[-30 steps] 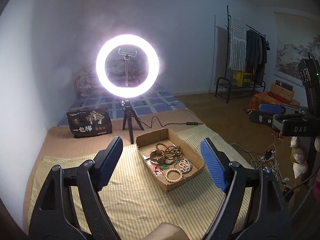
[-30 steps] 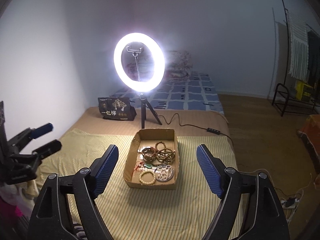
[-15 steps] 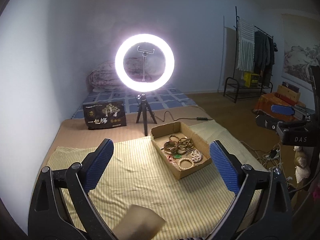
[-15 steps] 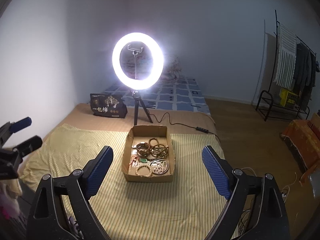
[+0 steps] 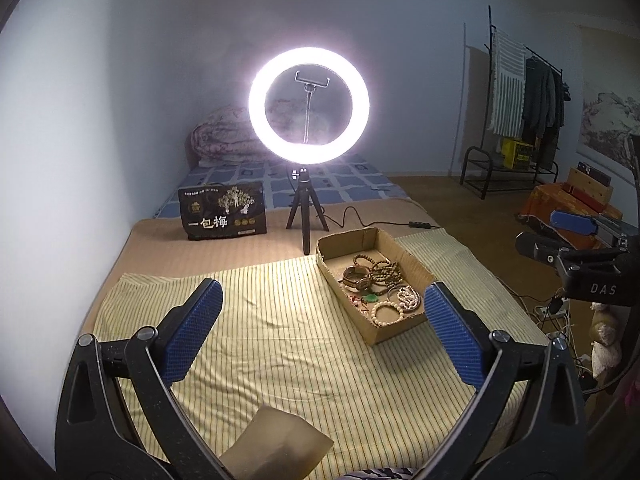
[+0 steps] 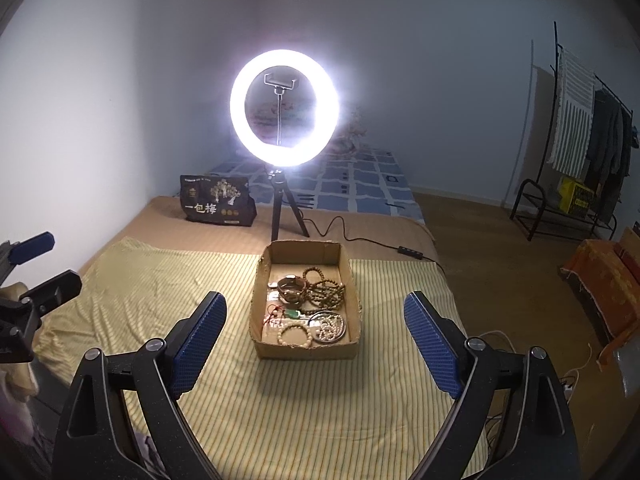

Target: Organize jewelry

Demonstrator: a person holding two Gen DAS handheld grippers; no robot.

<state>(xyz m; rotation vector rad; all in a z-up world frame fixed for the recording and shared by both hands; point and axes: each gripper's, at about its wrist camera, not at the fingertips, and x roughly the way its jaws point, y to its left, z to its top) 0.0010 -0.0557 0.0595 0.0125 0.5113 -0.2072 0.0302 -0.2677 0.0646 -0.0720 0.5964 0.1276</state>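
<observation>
A shallow cardboard box (image 5: 416, 266) (image 6: 260, 344) lies on a yellow striped cloth (image 5: 280, 340) (image 6: 160, 276). It holds several bracelets and bead strings, among them a pale bead bracelet (image 5: 387, 313) (image 6: 295, 336), dark wooden beads (image 6: 324, 292) and a green pendant (image 6: 294, 313). My left gripper (image 5: 320, 332) is open and empty, above the cloth to the left of the box. My right gripper (image 6: 316, 344) is open and empty, in front of the box, with the box between its fingers in view. Each gripper also shows in the other's view (image 5: 560, 236) (image 6: 36, 264).
A lit ring light (image 5: 308, 108) (image 6: 284, 108) on a small tripod stands behind the box, its cable running right. A dark printed bag (image 5: 222, 210) (image 6: 218, 200) stands at the back left. A clothes rack (image 6: 580, 140) stands right. A tan paper piece (image 5: 276, 444) lies at the near edge.
Both grippers have drawn back and up from the box, which now looks smaller. The left view has swung so the box sits further right. Both stay open.
</observation>
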